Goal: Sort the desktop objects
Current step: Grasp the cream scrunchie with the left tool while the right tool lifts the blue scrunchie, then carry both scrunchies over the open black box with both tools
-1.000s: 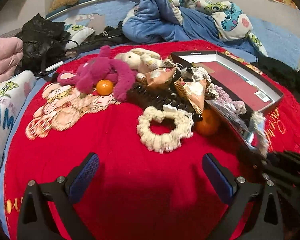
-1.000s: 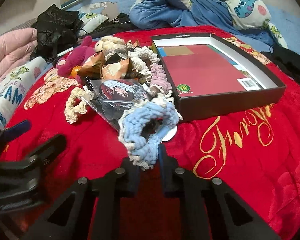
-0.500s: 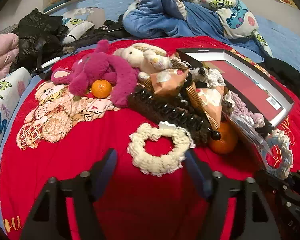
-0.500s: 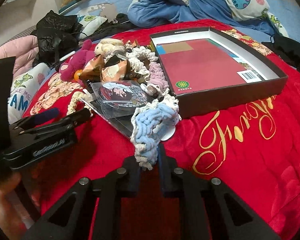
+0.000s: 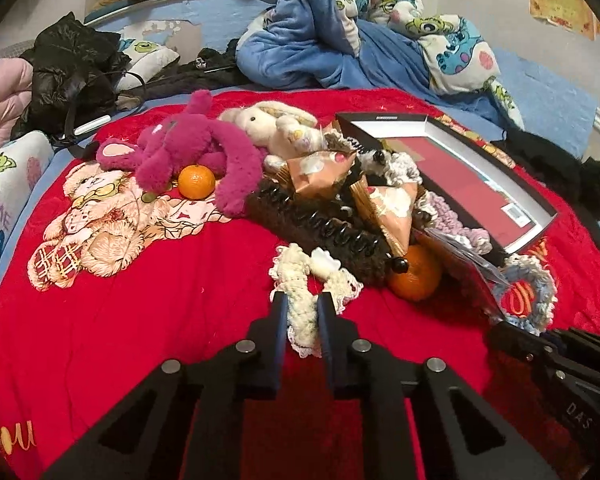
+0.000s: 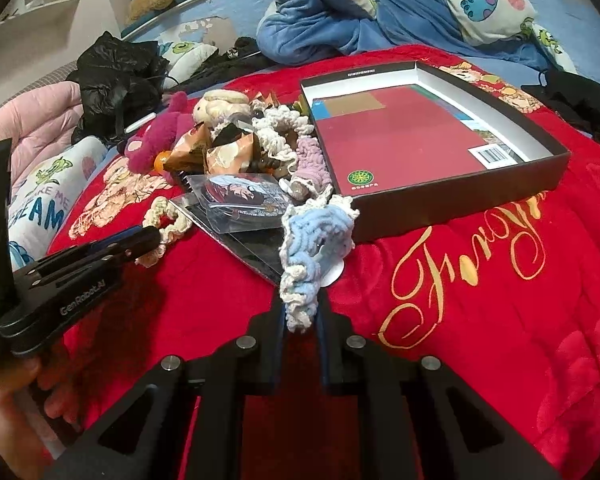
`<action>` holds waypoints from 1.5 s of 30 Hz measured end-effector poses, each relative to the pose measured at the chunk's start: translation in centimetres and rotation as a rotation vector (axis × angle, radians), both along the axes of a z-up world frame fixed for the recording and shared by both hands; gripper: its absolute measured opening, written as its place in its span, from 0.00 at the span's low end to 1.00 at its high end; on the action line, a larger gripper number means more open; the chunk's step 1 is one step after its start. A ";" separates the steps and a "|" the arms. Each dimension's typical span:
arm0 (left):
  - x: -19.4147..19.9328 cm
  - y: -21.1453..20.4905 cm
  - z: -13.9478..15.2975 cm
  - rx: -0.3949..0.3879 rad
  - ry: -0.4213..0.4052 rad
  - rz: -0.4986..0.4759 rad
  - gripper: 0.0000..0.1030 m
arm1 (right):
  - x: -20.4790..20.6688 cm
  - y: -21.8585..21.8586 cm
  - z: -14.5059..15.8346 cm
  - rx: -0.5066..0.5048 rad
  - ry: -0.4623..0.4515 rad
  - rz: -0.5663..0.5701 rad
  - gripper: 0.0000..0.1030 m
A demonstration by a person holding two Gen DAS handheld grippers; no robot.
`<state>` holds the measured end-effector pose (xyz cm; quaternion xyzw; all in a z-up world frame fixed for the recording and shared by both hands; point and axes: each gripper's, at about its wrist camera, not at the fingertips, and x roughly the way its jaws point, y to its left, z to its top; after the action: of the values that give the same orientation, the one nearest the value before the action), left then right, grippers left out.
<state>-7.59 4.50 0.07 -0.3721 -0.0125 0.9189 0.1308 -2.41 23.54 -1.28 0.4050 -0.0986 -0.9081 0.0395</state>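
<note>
Only your left view shows the second orange (image 5: 414,277), while your left tool (image 5: 303,316) is closing on the cream scrunchie (image 5: 305,300), squeezed lengthwise away from you, and your right tool (image 6: 301,316) clamps the blue scrunchie (image 6: 314,248).

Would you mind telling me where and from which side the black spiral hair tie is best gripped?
Probably its near, bare end, from above: the black spiral hair tie lies as a long roll; its far end sits under wrapped packets and an orange touches its right side.
</note>
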 end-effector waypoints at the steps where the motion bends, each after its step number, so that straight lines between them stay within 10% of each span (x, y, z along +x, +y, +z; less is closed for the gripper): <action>1: 0.2 -0.1 0.1 0.001 0.005 0.003 0.15 | 0.1 0.1 0.1 -0.006 0.006 -0.003 0.12; 45: 8.3 2.1 5.4 0.030 0.183 -0.044 0.13 | 4.6 -0.5 4.7 -0.034 0.272 0.044 0.11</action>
<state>0.70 6.64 5.51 -0.2849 -0.0060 0.9455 0.1573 2.15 23.07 3.47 0.2795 -0.0986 -0.9518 0.0794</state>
